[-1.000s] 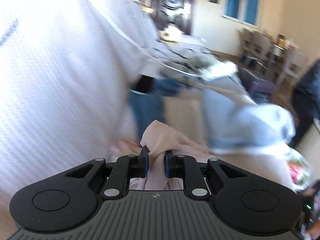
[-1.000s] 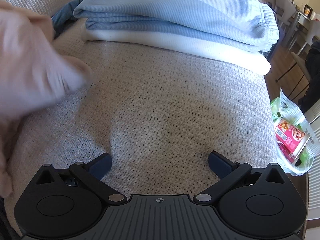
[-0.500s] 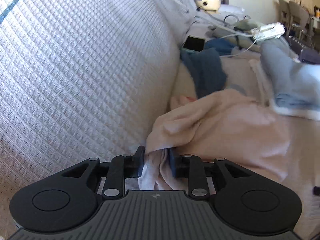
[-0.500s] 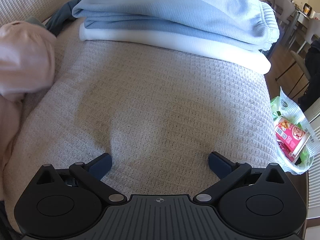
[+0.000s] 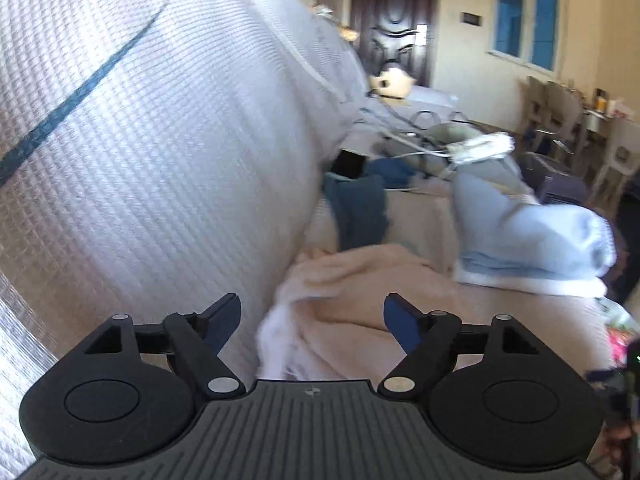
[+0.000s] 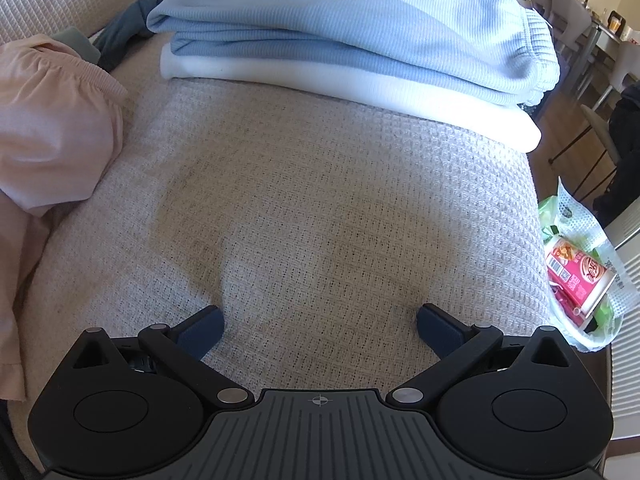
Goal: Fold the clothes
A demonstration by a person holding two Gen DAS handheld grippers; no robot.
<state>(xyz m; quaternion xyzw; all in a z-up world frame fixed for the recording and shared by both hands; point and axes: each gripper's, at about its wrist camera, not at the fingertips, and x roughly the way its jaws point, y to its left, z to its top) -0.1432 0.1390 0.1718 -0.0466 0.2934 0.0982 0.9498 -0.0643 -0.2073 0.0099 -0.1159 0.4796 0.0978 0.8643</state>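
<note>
Left gripper: jaws spread wide, nothing pinched. Right gripper: jaws spread, held empty over the bare blanket.

Pink garment is seen crumpled against the white cushion, just ahead of the left gripper; unfolded.

Folded blue garment is stacked on a white one at the far end.

Risks, as judged:
- Several layers may be grabbed at once from the bunched pink heap, giving a crooked fold.
- The finished stack could be knocked if the garment is spread too far forward.
- The snack bag at the edge might be brushed off.
</note>
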